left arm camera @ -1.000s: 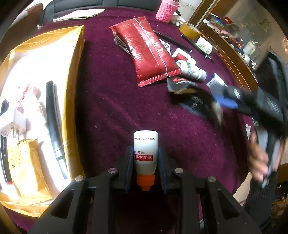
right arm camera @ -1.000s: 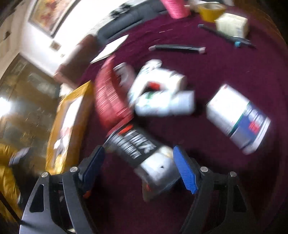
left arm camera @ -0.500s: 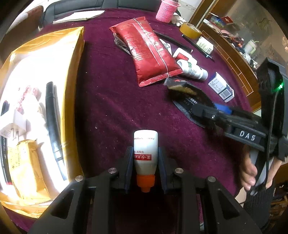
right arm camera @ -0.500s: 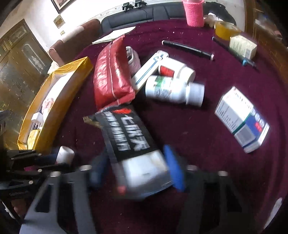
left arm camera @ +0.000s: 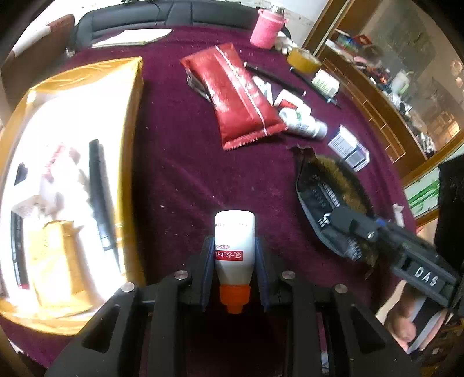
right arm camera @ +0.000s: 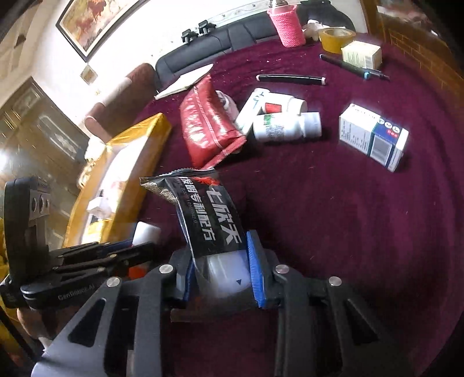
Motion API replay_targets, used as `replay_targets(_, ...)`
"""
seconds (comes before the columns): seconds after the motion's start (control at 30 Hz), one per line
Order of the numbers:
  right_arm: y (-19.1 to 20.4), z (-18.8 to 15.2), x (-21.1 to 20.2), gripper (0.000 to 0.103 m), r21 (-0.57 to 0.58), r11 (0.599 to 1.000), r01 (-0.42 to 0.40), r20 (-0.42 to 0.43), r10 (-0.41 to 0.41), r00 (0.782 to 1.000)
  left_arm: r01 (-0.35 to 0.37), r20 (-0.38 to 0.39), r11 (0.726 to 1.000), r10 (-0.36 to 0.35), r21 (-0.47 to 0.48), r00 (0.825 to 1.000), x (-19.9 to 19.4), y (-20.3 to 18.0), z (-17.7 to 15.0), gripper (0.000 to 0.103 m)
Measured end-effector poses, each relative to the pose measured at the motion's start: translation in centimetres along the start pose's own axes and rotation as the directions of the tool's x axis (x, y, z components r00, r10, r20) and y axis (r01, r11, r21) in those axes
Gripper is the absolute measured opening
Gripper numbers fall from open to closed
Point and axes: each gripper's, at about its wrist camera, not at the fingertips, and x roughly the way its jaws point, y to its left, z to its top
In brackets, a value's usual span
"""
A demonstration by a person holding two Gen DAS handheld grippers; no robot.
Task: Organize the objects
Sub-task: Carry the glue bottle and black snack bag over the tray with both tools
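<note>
My left gripper [left arm camera: 234, 262] is shut on a white bottle with an orange cap [left arm camera: 233, 243], held above the maroon table [left arm camera: 179, 174] beside the gold box [left arm camera: 132, 121]. My right gripper [right arm camera: 221, 269] is shut on the lower end of a black sachet with white lettering [right arm camera: 208, 214], lifted off the cloth. The sachet also shows in the left wrist view [left arm camera: 324, 197], with the right gripper [left arm camera: 356, 232] at its near end. The left gripper [right arm camera: 87, 261] shows at the left of the right wrist view.
On the table lie a red pouch [left arm camera: 237, 95], two white pill bottles [right arm camera: 284, 121], a white and blue carton [right arm camera: 374, 136], black pens [right arm camera: 290, 79], a tape roll [right arm camera: 336, 37], a pink cup [right arm camera: 285, 24] and a small cream box [right arm camera: 361, 55]. The gold box holds several items.
The right gripper has closed on the black sachet and drawn it back toward the near side of the table. The left gripper has held still with the bottle.
</note>
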Motion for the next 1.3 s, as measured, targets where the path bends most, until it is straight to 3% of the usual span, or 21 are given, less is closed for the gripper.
replay_targets(0.27, 3.5, -0.2, -1.0, 0.027, 0.028, 0.999, -0.027, 0.017, 0.027, 0.999, 0.036, 0.055, 0.998, -0.033, -0.055, 0.998, -5.0, 1.9, 0.4, 0.023)
replay_targets(0.63, 9.8, 1.7, 2.0, 0.027, 0.065, 0.988, -0.138, -0.029, 0.140, 0.990, -0.036, 0.164, 0.984, 0.065, -0.176, 0.984, -10.8, 9.3, 4.6, 0.023)
replay_targets(0.93, 14.6, 6.3, 7.5, 0.027, 0.051, 0.991, -0.124, -0.060, 0.127, 0.990, -0.101, 0.134, 0.971, 0.133, -0.218, 0.982, -8.0, 14.8, 10.0, 0.023)
replay_targets(1.3, 15.9, 10.4, 15.0, 0.027, 0.120, 0.991, -0.064, -0.104, 0.077, 0.992, -0.135, 0.070, 0.950, 0.160, -0.283, 0.985, -3.0, 20.7, 13.6, 0.023)
